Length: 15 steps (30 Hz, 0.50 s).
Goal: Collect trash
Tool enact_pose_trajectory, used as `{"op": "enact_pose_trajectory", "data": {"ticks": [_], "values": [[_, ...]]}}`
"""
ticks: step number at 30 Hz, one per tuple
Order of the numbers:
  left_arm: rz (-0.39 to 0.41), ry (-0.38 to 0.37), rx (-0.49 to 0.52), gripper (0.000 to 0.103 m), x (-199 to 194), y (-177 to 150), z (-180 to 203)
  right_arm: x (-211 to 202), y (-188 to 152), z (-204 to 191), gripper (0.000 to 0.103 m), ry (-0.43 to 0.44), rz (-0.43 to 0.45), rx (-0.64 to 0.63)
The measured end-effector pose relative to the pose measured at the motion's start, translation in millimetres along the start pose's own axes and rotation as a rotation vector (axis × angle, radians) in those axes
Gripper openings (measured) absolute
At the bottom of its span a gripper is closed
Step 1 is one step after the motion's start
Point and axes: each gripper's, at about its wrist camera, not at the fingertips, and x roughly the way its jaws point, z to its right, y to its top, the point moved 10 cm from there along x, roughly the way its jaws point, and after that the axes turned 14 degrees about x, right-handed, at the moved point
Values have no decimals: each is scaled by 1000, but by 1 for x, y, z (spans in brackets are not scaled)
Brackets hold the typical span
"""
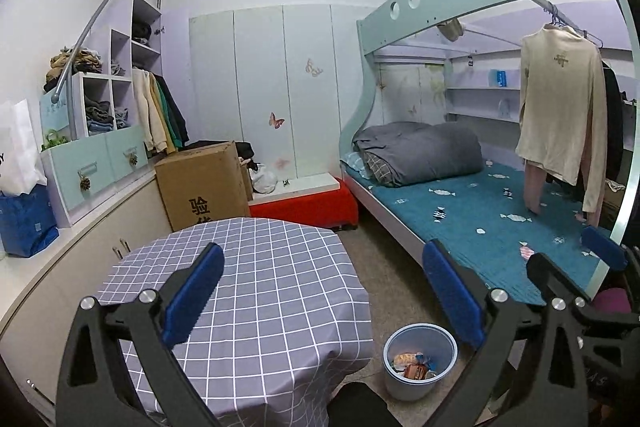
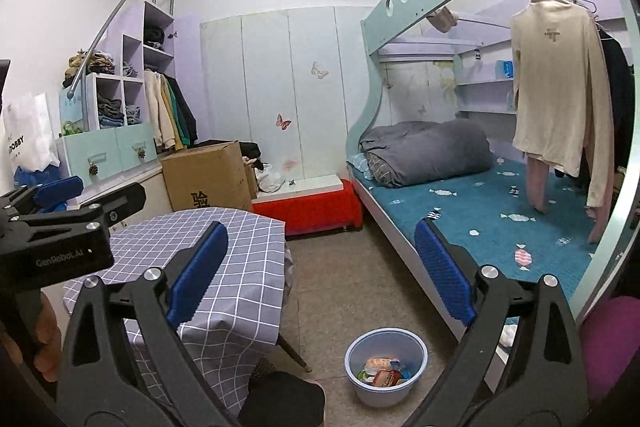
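Pale blue-grey plastic bin (image 1: 420,361) (image 2: 386,367) stands upright on the beige floor, open-topped, w/ a round rim and sides narrowing a little toward the base. It sits between the grid-cloth surface and the bed frame, near both but touching neither. Trash (image 1: 416,365) (image 2: 384,371) lies in a loose heap at the bottom: crumpled snack wrappers, approx. orange, red, white and blue (print too small to read). The heap stays well below the rim.
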Motion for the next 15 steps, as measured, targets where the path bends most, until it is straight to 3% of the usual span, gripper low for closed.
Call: {"op": "enact_pose_trajectory", "data": {"ticks": [15], "values": [[6, -24, 19, 98, -4, -1, 7, -4, -3, 7, 93, -7, -4, 11]]}}
